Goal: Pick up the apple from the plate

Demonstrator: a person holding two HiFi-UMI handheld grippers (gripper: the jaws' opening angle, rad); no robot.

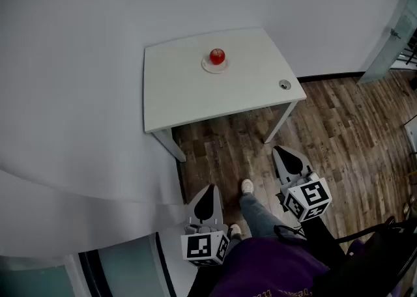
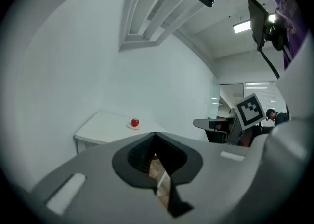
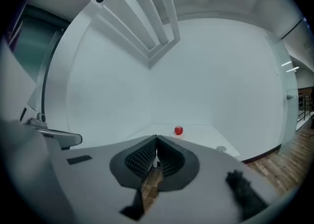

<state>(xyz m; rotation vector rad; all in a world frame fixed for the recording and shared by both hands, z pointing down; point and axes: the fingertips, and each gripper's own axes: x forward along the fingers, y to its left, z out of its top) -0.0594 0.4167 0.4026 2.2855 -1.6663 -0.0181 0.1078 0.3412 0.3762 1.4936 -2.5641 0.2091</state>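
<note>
While the apple (image 1: pixel 217 56) sits on its plate (image 1: pixel 209 66) at upper centre, I note left gripper (image 1: pixel 210 189) and right gripper (image 1: pixel 279 153) low in frame, jaws closed, empty

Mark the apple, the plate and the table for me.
apple (image 1: pixel 217 55), head view, its red top.
plate (image 1: pixel 206 65), head view, bare left rim.
table (image 1: pixel 182 94), head view, bare white top.

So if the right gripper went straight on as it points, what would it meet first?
Likely the white table, a little left of the apple; nothing shows in between. The right gripper is well short of it, so depth is uncertain.
</note>
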